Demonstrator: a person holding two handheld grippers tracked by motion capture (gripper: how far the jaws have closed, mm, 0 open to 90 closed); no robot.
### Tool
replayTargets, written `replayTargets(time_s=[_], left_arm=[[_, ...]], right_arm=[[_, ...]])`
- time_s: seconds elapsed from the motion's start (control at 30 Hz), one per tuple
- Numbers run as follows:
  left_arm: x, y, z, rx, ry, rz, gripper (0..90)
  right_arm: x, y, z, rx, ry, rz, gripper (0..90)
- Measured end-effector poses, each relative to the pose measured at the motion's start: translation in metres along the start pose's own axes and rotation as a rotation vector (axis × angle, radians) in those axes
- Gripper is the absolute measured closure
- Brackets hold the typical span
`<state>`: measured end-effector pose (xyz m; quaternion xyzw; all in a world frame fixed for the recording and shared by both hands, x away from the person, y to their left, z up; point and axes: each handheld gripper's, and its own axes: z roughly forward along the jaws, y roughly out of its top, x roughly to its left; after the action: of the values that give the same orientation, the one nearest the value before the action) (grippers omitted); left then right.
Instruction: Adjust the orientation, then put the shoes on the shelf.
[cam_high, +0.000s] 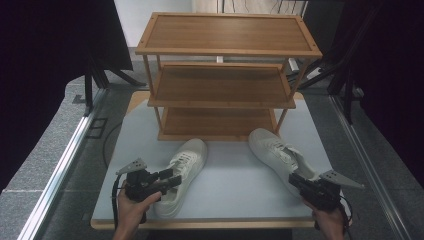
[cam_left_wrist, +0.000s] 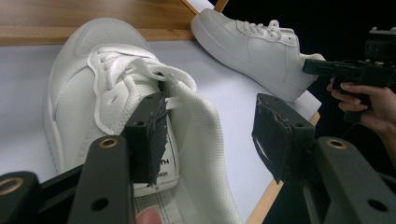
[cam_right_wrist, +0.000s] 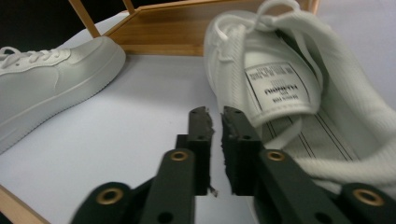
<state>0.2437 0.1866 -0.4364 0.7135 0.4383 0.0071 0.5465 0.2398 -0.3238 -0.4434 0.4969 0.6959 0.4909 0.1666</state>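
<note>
Two white sneakers on the counter (cam_high: 225, 175), in front of a three-tier wooden rack (cam_high: 220, 75). The left shoe (cam_high: 182, 172) lies near the front edge w/ its toe toward the rack; the right shoe (cam_high: 280, 155) sits well apart, toe beside the rack's bottom shelf, heel toward you.

Your left tongs (cam_left_wrist: 210, 130) stand wide open at the left shoe's collar: one pad is against the tongue's edge, the other hangs free over the counter, nothing clamped. Your right tongs (cam_right_wrist: 217, 149) are nearly shut, only a thin gap between the pads, holding nothing; they sit just beside the right shoe's heel opening, label and insole in plain sight.

Risks, as judged from here: the left shoe is close to the counter's front edge, so a sideways nudge from the open left tongs could push it off. The mesh collar is soft; a shallow bite may slip or fold instead of lifting the shoe. The right tongs, this narrow, can't take the heel wall without opening first; driving in as is would just shove the shoe toward the rack. Loose laces could snag a pad.
</note>
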Motion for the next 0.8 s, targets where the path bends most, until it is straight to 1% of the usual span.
replayTargets(time_s=[0.07, 0.13, 0.17, 0.2, 0.27, 0.33, 0.4, 0.57, 0.6, 0.63, 0.7, 0.73, 0.8], left_arm=[[-0.002, 0.0, 0.0, -0.004, 0.005, 0.005, 44.8], [-0.004, 0.0, -0.002, -0.013, 0.007, 0.01, 44.7], [-0.004, -0.001, -0.002, -0.019, 0.008, 0.012, 44.7], [-0.005, -0.001, -0.004, -0.026, 0.013, 0.016, 44.7], [-0.005, -0.002, -0.006, -0.036, 0.019, 0.014, 44.6], [-0.005, -0.002, -0.01, -0.054, 0.023, 0.006, 44.4], [-0.006, -0.002, -0.012, -0.063, 0.029, 0.004, 44.2], [-0.005, 0.0, -0.015, -0.076, 0.053, 0.011, 43.9], [-0.005, -0.001, -0.015, -0.076, 0.06, 0.014, 43.7], [-0.004, -0.001, -0.015, -0.077, 0.065, 0.014, 43.7], [-0.003, -0.001, -0.015, -0.081, 0.074, 0.011, 43.7], [-0.003, -0.002, -0.015, -0.086, 0.08, 0.013, 43.8], [-0.002, -0.001, -0.014, -0.089, 0.083, 0.018, 43.8]], right_arm=[[0.005, 0.002, 0.001, -0.016, 0.004, -0.035, 74.5], [0.011, 0.007, -0.001, -0.062, 0.014, -0.07, 69.2], [0.011, 0.007, -0.001, -0.062, 0.014, -0.07, 69.2], [0.013, 0.01, -0.002, -0.088, 0.015, -0.086, 67.1], [0.013, 0.01, -0.001, -0.095, 0.014, -0.089, 65.7], [0.015, 0.012, -0.001, -0.116, 0.009, -0.104, 60.6], [0.015, 0.014, 0.0, -0.119, -0.001, -0.116, 58.6], [0.013, 0.017, -0.002, -0.121, -0.015, -0.133, 58.1], [0.013, 0.019, -0.004, -0.124, -0.016, -0.147, 58.1], [0.013, 0.019, -0.004, -0.124, -0.016, -0.147, 58.1], [0.012, 0.023, -0.005, -0.125, -0.011, -0.164, 58.0], [0.011, 0.026, -0.005, -0.123, -0.004, -0.181, 57.4], [0.01, 0.027, -0.005, -0.121, -0.001, -0.187, 57.2]])
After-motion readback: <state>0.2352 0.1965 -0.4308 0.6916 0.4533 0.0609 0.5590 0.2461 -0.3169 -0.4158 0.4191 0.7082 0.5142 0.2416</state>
